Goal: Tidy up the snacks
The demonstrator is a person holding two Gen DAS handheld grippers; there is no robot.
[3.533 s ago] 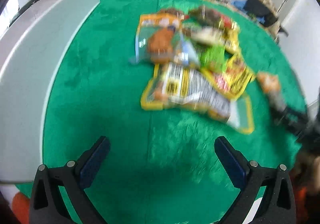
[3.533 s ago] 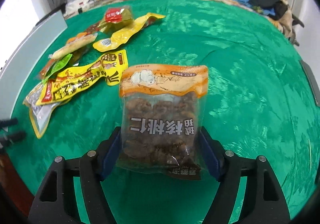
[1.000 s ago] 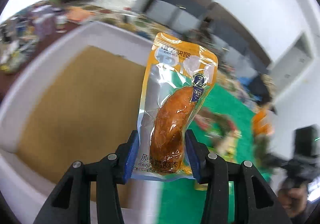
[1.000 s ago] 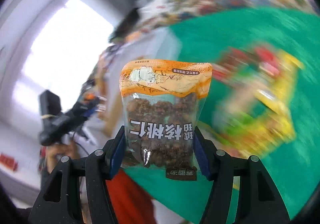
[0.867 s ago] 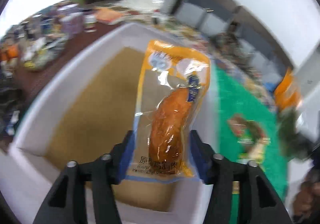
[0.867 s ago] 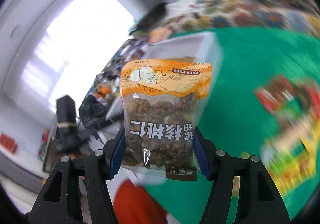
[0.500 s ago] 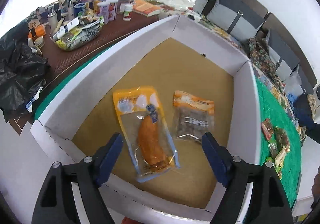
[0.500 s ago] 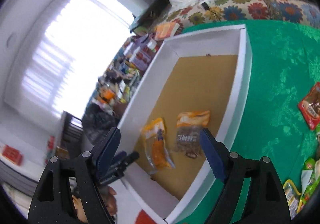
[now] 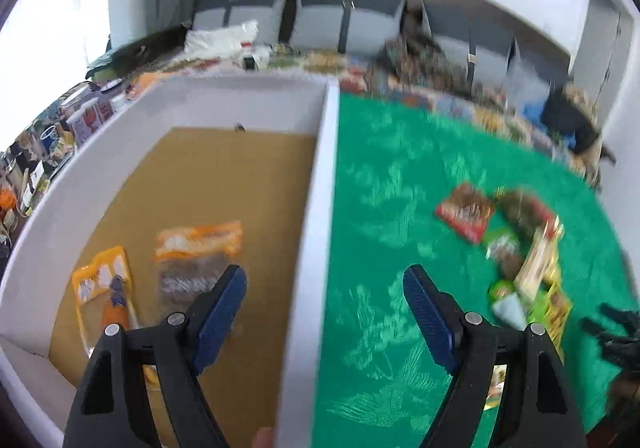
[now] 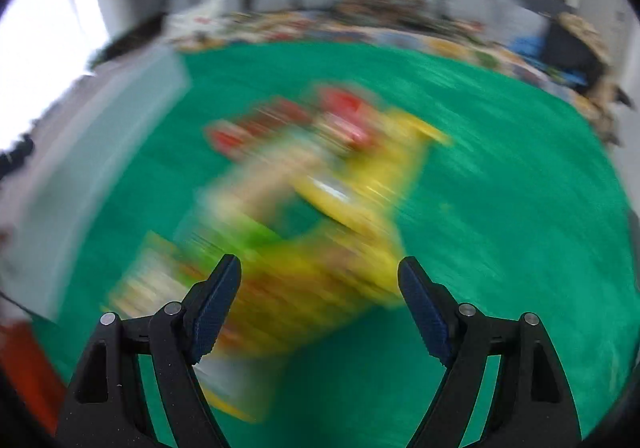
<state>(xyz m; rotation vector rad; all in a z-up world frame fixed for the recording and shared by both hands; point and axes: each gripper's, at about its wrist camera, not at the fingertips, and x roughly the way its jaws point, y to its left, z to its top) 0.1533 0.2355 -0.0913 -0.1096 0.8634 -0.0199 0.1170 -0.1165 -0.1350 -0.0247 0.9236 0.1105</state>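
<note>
Left gripper (image 9: 324, 284) hangs wide open with nothing in it, right over the white wall of the box (image 9: 316, 207). Inside on the cardboard floor lie two packs side by side: the orange sausage pouch (image 9: 105, 288) and the walnut bag (image 9: 198, 260). Right gripper (image 10: 320, 280), also spread wide and empty, hovers above the blurred snack pile (image 10: 304, 199) on the green-covered counter (image 10: 500, 207).

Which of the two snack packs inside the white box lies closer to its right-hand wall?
The walnut pack, with the orange band on top and dark contents. It lies nearer the right wall; the yellow sausage pack lies further left, by the other wall.
</note>
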